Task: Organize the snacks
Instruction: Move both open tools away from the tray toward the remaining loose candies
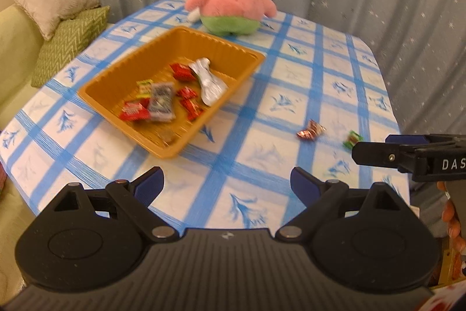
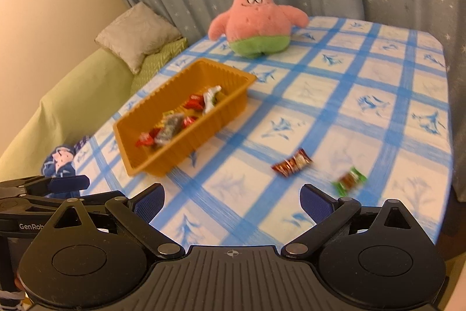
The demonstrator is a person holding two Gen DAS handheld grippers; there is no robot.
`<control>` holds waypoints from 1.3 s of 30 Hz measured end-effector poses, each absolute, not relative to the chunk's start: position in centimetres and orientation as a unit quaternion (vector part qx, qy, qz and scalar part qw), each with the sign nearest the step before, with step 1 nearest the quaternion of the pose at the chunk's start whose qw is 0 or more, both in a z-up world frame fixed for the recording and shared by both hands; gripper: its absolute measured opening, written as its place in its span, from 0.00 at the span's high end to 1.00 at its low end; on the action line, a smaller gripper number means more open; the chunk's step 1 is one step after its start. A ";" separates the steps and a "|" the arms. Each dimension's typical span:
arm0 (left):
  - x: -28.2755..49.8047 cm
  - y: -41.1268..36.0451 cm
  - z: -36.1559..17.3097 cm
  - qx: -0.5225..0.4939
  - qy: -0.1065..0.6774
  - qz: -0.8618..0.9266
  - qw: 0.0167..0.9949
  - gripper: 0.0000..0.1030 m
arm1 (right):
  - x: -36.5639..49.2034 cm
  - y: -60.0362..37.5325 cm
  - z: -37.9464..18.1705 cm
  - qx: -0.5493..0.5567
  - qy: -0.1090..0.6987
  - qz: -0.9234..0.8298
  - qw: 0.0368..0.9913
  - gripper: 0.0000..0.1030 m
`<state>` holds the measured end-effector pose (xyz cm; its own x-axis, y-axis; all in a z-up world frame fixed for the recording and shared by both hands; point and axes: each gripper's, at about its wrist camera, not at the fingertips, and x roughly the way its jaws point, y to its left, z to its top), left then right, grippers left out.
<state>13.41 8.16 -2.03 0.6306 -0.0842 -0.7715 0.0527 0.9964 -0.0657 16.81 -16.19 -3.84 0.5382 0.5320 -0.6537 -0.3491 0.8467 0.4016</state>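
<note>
Two loose wrapped candies, one red-brown [image 2: 292, 163] and one green [image 2: 350, 181], lie on the blue-checked tabletop [image 2: 364, 95] beside the orange ribbed plastic tray [image 2: 186, 136] of snacks; left gripper [image 1: 227, 182] and right gripper [image 2: 232, 198] hover tilted downward, jaws apart, empty.

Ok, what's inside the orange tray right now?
The orange tray holds several red wrapped snacks, a grey packet, a yellow-green one and a crumpled silver wrapper. Anything beneath that pile is hidden.
</note>
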 end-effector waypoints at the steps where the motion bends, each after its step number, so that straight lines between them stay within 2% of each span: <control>1: 13.2 7.8 -2.2 -0.017 0.431 -0.041 0.901 0.10 | 16.5 -16.5 -4.0 0.111 0.411 0.252 0.869 0.04; 17: 12.4 3.5 -4.7 0.004 0.457 -0.076 0.886 0.10 | 14.5 -20.6 -6.7 0.095 0.449 0.210 0.863 0.04; 39: 15.9 0.0 -7.2 0.043 0.458 -0.138 0.877 0.11 | 16.2 -24.0 -10.1 0.090 0.467 0.130 0.870 0.04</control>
<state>15.88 -0.01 -7.23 0.5433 -0.2026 -0.8147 0.2817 0.9582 -0.0504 16.22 -23.98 -10.10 0.5302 0.3108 -0.7888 -0.1423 0.9498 0.2785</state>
